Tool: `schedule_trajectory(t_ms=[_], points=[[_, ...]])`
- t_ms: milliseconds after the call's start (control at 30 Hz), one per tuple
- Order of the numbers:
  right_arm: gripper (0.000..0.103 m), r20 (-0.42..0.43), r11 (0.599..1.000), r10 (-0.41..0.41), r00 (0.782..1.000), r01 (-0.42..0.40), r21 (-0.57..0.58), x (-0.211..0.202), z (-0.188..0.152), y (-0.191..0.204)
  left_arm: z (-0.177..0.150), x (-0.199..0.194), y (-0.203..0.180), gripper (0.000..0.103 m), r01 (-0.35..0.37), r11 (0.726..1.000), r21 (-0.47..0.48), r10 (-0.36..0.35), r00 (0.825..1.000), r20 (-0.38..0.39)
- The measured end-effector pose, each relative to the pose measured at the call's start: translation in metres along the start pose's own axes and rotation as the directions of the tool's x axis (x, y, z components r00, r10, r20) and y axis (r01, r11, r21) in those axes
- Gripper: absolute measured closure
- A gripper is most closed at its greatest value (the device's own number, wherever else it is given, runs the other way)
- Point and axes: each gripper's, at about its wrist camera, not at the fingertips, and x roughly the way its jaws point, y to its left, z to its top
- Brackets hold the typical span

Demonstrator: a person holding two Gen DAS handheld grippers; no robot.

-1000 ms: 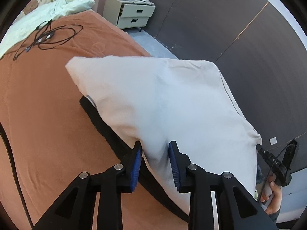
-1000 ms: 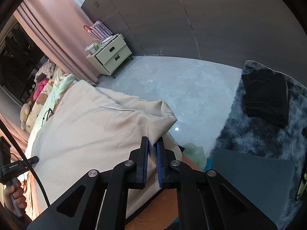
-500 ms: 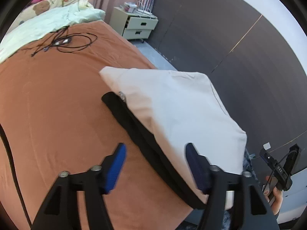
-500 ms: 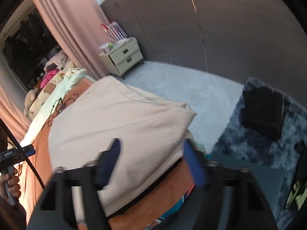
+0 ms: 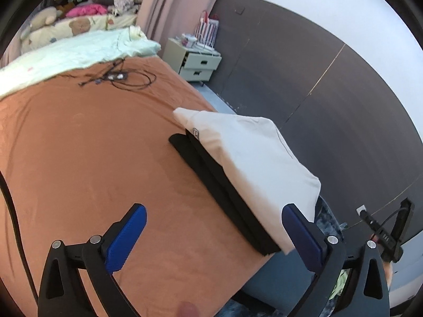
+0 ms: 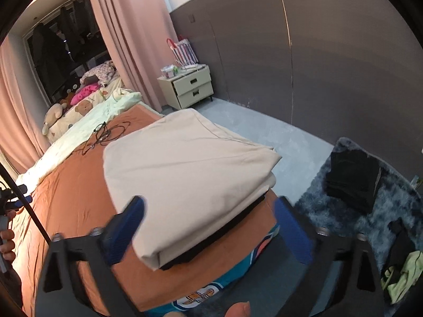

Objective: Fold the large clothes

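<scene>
A folded cream garment (image 5: pixel 248 158) lies on top of folded black clothes (image 5: pixel 219 192) at the corner of the bed with the orange-brown sheet (image 5: pixel 92 153). It also shows in the right wrist view (image 6: pixel 185 174), with the black layer (image 6: pixel 224 229) under it. My left gripper (image 5: pixel 214 237) is open and empty, pulled back above the sheet. My right gripper (image 6: pixel 208 229) is open and empty, just in front of the stack's near edge.
Black cables (image 5: pixel 119 78) lie on the sheet near a pale green quilt (image 5: pixel 74 52). A cream nightstand (image 6: pixel 189 85) stands by the wall. On the floor, a dark shaggy rug (image 6: pixel 343 211) holds folded black clothes (image 6: pixel 351 177) and a green-black heap (image 6: pixel 399 269).
Both grippers let go of the cream garment and opened wide. They drew back from it. The garment now rests flat on the black clothes.
</scene>
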Motion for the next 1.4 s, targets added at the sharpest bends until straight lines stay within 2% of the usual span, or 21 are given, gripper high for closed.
schedule_trajectory(t_ms=[333, 733, 1133, 1267, 1400], points=[[0.0, 0.057, 0.999, 0.022, 0.998, -0.019, -0.044, -0.05, -0.027, 0.016, -0.052, -0.096, -0.009, 0.0, -0.028, 0.997, 0.071, 0.018, 0.991, 0.134], [0.0, 0.103, 0.99, 0.103, 0.989, -0.092, -0.105, -0.097, -0.073, 0.034, -0.124, -0.2, -0.018, 0.0, -0.033, 0.992, 0.123, -0.002, 0.962, 0.273], [0.0, 0.104, 0.966, 0.184, 0.978, -0.16, -0.202, -0.127, -0.126, 0.068, -0.204, -0.276, -0.008, 0.0, -0.127, 0.986, 0.109, 0.073, 0.912, 0.403], [0.0, 0.11, 0.958, 0.193, 0.975, -0.163, -0.235, -0.139, -0.148, 0.078, -0.232, -0.293, -0.003, 0.0, -0.174, 0.979, 0.105, 0.11, 0.888, 0.447], [0.0, 0.122, 0.949, 0.204, 0.971, -0.165, -0.267, -0.142, -0.166, 0.083, -0.256, -0.299, 0.0, 0.0, -0.226, 0.967, 0.114, 0.151, 0.877, 0.457]])
